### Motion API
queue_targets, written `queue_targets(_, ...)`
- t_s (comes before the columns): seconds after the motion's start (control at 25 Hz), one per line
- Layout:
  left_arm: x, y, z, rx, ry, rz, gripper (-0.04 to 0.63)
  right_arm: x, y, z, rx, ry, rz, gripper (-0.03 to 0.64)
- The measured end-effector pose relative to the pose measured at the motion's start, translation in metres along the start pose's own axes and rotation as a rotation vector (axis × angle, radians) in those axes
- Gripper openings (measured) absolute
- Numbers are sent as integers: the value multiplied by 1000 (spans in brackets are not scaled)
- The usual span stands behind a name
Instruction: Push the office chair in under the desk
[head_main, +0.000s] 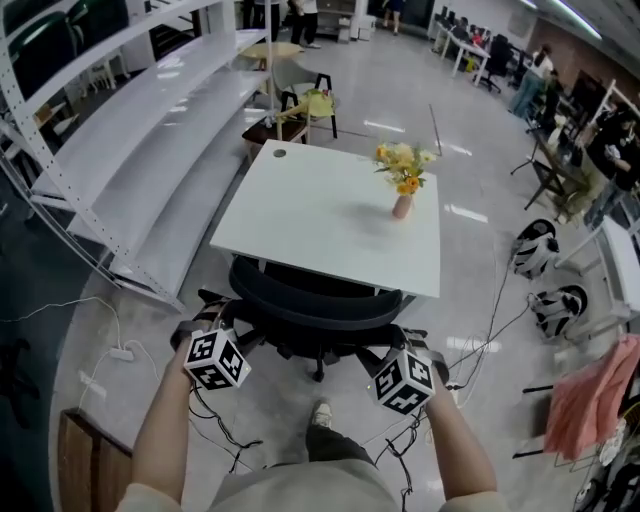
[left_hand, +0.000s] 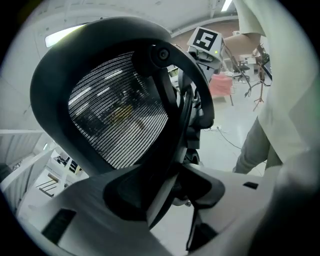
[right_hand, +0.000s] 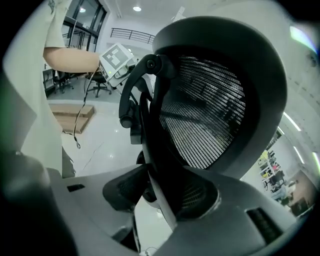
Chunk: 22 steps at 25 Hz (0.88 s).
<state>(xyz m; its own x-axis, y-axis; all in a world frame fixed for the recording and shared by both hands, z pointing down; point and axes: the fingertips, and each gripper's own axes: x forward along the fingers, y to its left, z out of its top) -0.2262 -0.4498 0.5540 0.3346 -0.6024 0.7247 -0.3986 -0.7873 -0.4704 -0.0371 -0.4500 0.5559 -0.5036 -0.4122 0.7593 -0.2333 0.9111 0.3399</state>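
Forearms outstretched, left gripper (head_main: 213, 325) and right gripper (head_main: 402, 348) angled down, each clamping office chair (head_main: 315, 298) backrest.

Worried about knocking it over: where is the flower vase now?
In the head view, the flower vase stands on the desk near its right edge, beyond the office chair.

No text, brand or number can be read; only black-and-white square markers are shown on the left gripper's cube (head_main: 217, 360) and the right gripper's cube (head_main: 404, 380).
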Motion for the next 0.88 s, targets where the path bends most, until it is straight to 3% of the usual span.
queue_targets(0.32,37,50,0,-18,10,7,216,30,-54,5,35,-2,107,161)
queue_targets(0.56,55,83,-3,-26,22,33,219,48,-83,13,13,-11,84,155)
queue_targets(0.88,68,110,-2,-42,39,-2,219,60,-108,22,35,-19,79,158)
